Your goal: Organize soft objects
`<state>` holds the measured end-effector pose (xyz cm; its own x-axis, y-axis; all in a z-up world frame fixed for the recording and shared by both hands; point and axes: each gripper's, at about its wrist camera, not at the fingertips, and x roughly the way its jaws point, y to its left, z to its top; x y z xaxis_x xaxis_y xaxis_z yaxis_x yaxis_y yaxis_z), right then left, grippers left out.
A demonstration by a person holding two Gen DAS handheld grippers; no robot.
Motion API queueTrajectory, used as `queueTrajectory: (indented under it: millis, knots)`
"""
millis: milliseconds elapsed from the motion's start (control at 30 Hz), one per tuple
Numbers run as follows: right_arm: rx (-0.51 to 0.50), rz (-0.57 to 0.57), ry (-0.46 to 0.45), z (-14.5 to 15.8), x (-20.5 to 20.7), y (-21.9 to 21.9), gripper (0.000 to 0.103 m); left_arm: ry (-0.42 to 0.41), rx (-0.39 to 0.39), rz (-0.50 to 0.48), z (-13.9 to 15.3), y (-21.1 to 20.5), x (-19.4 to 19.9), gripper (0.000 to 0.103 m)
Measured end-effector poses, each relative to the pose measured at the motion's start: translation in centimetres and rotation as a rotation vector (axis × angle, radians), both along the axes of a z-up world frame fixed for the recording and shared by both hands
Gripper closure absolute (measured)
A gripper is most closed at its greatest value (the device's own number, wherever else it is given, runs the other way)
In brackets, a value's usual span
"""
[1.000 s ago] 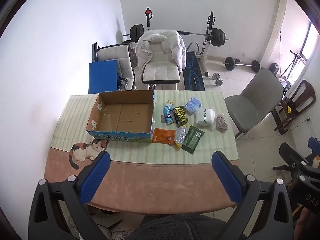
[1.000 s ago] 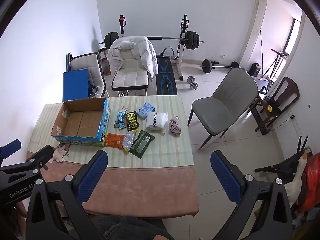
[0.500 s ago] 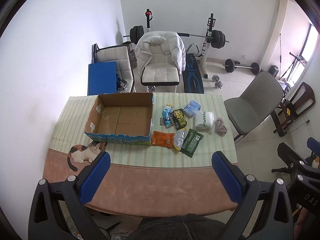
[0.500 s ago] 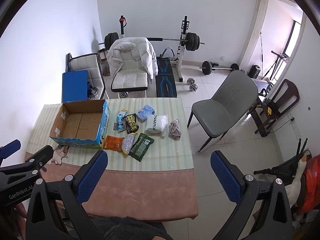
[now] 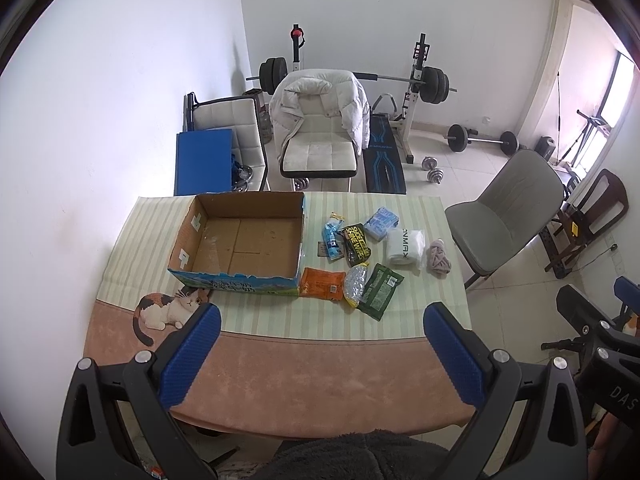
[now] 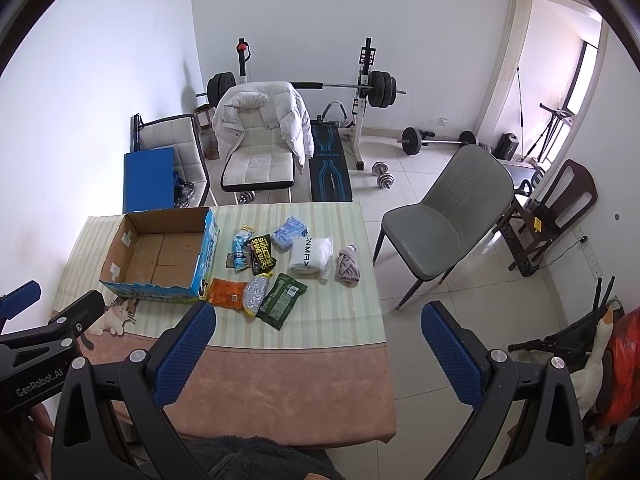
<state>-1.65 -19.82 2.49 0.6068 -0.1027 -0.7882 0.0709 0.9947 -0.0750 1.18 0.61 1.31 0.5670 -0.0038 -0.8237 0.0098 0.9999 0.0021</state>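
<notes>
An open cardboard box [image 5: 240, 240] [image 6: 160, 252] with nothing in it sits on the table's left. To its right lie several soft items: an orange packet [image 5: 322, 283], a green packet [image 5: 380, 291], a black wipes packet [image 5: 356, 242], a blue pack [image 5: 382, 222], a white wrapped roll [image 5: 404, 246] [image 6: 310, 256] and a pinkish cloth [image 5: 438, 262] [image 6: 348, 268]. My left gripper [image 5: 320, 356] and right gripper [image 6: 316, 352] are both open and empty, held high above the table's near edge.
The table [image 5: 320, 368] has a striped and pink cloth with a cat picture [image 5: 168, 310]. Behind it stand a white chair with a jacket [image 5: 320, 128], a blue board [image 5: 204, 160] and a weight bench. A grey chair [image 5: 508, 216] stands right of the table.
Both grippers have risen and drawn back slightly, so the table looks a little smaller and lower. Nothing on the table has moved. Both grippers stay open.
</notes>
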Motion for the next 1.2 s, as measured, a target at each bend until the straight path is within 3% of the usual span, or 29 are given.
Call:
queueTrajectory:
  millis: [1200]
  knots:
    - [-0.001,0.013,-0.032,2.9,-0.7,0.0,0.0,-0.04,-0.005,0.02,1.8,0.2,-0.6,0.0]
